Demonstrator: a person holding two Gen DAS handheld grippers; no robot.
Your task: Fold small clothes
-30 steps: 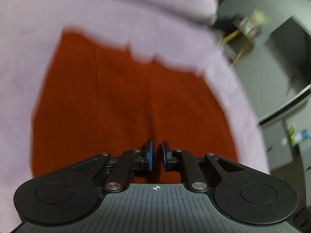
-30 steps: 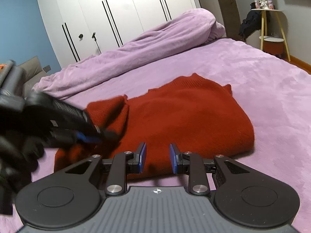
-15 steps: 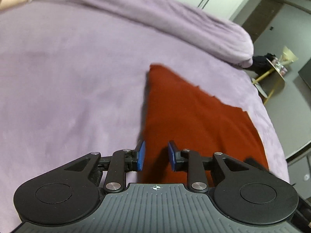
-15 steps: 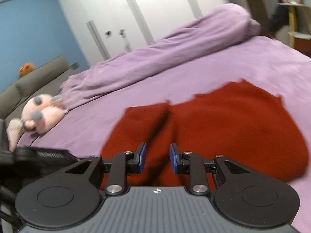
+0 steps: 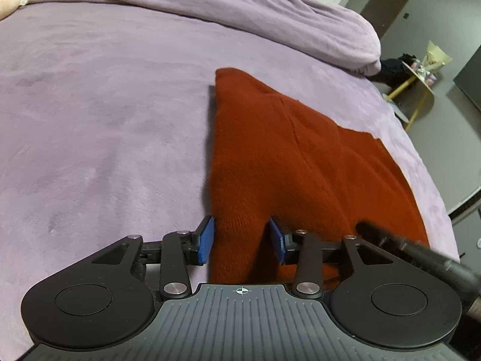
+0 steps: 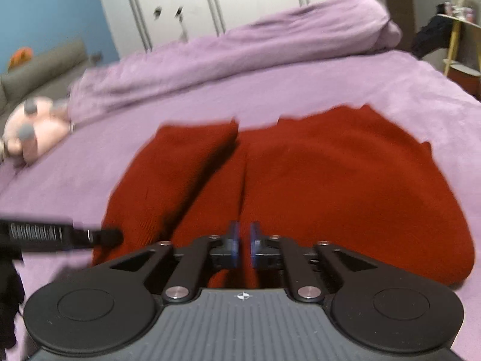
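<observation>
A red knit sweater (image 5: 288, 162) lies on the purple bed (image 5: 105, 105), with one side folded over its body. My left gripper (image 5: 242, 242) is open, its blue pads either side of the sweater's near left edge. In the right wrist view the sweater (image 6: 330, 186) fills the middle. My right gripper (image 6: 243, 248) is nearly shut at the sweater's near edge, with a narrow gap between the pads; I cannot tell if cloth is pinched. The left gripper's finger (image 6: 75, 236) shows at the sweater's left corner.
A rolled purple duvet (image 6: 240, 51) lies across the far side of the bed. A pink plush toy (image 6: 33, 129) sits at the far left. A yellow side table (image 5: 418, 90) stands beyond the bed's right edge. White wardrobes (image 6: 210, 3) line the back wall.
My left gripper has opened wider and now straddles the sweater's near left edge. My right gripper has closed from open to nearly shut and moved closer over the sweater.
</observation>
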